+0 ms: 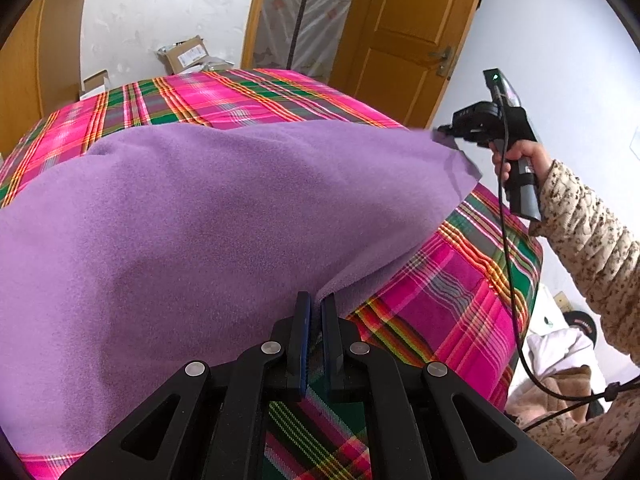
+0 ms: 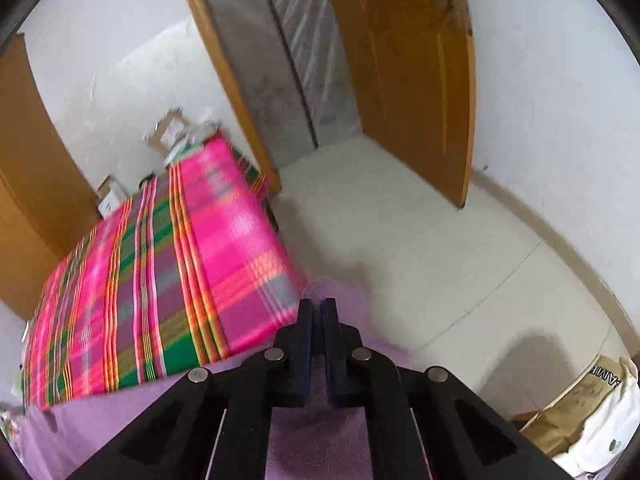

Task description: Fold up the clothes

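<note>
Clearly, a purple fleece cloth (image 1: 192, 220) fills the left wrist view from nine o'clock through the centre, raised above a bed with a pink, green and orange plaid cover (image 1: 248, 98). At six o'clock the left gripper (image 1: 316, 304) has its jaws drawn nearly together, pinching the near edge of the cloth between them. Past that, at about two o'clock, the right gripper (image 1: 448, 132) grips the far corner of the cloth, which rises to a point there; a hand (image 1: 520, 160) in a speckled beige sleeve (image 1: 592, 232) holds its handle, and a black cable (image 1: 508, 260) hangs down from it. Behind the bed, at twelve o'clock, stands a wooden door (image 1: 408, 36), with cardboard boxes (image 1: 186, 54) near eleven o'clock.

In the right wrist view the plaid cover (image 2: 160, 280) lies blurred at nine o'clock. At six o'clock the right gripper (image 2: 316, 312) has its jaws closed to a narrow slit, with the purple cloth (image 2: 312, 432) beneath and beyond the fingers. Pale floor (image 2: 420, 248) spreads toward three o'clock, and bags (image 2: 592, 412) sit at four o'clock.
</note>
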A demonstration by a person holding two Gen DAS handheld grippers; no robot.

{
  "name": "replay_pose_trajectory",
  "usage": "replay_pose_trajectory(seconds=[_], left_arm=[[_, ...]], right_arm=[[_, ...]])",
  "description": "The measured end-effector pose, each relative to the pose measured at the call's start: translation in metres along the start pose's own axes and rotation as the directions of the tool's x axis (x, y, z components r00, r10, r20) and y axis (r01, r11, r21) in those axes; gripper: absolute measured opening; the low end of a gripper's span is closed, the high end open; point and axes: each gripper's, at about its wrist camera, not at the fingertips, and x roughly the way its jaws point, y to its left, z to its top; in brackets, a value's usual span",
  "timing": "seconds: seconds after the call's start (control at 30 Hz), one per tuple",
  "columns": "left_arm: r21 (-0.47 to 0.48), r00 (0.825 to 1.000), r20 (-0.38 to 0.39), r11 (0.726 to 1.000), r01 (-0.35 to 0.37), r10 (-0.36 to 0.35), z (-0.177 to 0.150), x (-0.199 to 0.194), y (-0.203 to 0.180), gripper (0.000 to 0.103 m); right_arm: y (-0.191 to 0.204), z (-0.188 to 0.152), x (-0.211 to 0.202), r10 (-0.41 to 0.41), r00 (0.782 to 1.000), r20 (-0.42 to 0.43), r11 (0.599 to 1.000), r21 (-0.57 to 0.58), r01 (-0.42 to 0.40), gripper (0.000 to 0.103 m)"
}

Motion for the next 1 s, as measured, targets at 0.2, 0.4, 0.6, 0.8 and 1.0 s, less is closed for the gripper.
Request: replay_pose_trajectory(seconds=[0.2, 0.4, 0.6, 0.8, 1.0], left_arm=[[-0.001, 1.000, 0.000, 1.000, 0.014, -0.014, 0.000, 0.000, 0.001, 0.005], [-0.003, 1.000, -0.001, 1.000, 0.021, -0.021, 0.001, -0.001, 0.001, 0.005], [-0.018, 1.000, -0.002, 0.999, 0.027, -0.027, 0.000, -0.001, 0.004, 0.008], [0.002, 0.999, -0.013, 0.999, 0.032, -0.032, -0.004, -0.004, 0.003, 0.010], [0.014, 0.999, -0.030, 0.999, 0.031, -0.031, -0.010, -0.009, 0.004, 0.010]], right_arm=[[0.009, 0.004, 0.030, -0.075, 0.995, -0.065, 0.997, -0.011, 0.075, 0.005], [0.000, 0.003, 0.040, -0.090, 0.992, -0.086, 0.995, 0.029, 0.093, 0.015], [-0.007, -0.011, 0.007, -0.046, 0.998, -0.043, 0.999, 0.015, 0.047, 0.030], [0.011, -0.061, -0.019, -0.076, 0.997, -0.023, 0.984, -0.163, 0.071, 0.031], [0.025, -0.080, -0.055, -0.035, 0.999, 0.027, 0.989, -0.146, 0.039, 0.031]])
